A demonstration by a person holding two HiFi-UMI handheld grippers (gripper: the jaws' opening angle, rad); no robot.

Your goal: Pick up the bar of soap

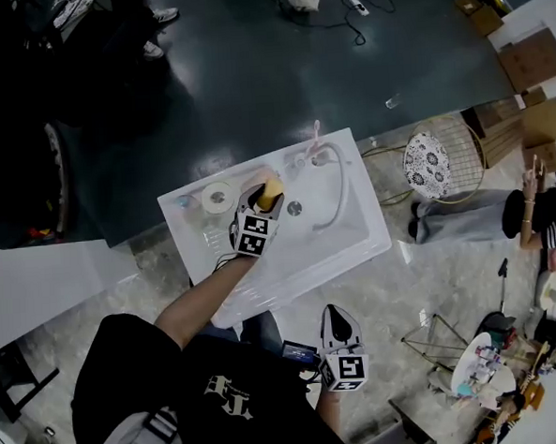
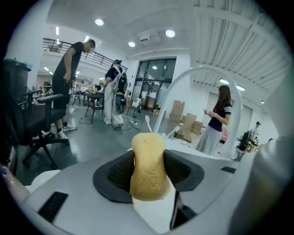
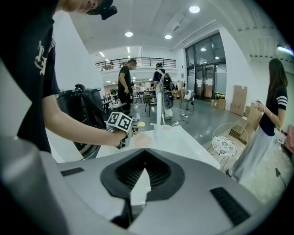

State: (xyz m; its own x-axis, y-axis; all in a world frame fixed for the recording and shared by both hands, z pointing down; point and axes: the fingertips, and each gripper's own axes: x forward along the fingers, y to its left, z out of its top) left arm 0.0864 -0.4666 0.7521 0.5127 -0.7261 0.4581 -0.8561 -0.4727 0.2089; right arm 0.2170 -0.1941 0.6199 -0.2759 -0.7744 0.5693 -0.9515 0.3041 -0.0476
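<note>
Yellow and waxy, the bar of soap point(image 2: 148, 170) stands on end between the jaws of my left claw point(image 1: 263, 197), which have closed onto its broad sides with the ribbed black pads point(image 2: 118, 172) pressing in. It is a rounded, pebble-like lump with faint raised lettering and a few small pits, and it looks slick enough to squirt out of a careless squeeze. I judge the grasp made and the lift the step in hand. The next move calls for steady pressure and a straight rise, with no tilt. Just beyond the claw's tips lies the glossy white sink point(image 1: 355, 244), smooth and hard, and past that a thin white tap point(image 2: 202, 73) arches over. My right claw point(image 3: 141, 170) has its jaws together on nothing, down by my body and well apart from the sink.
</note>
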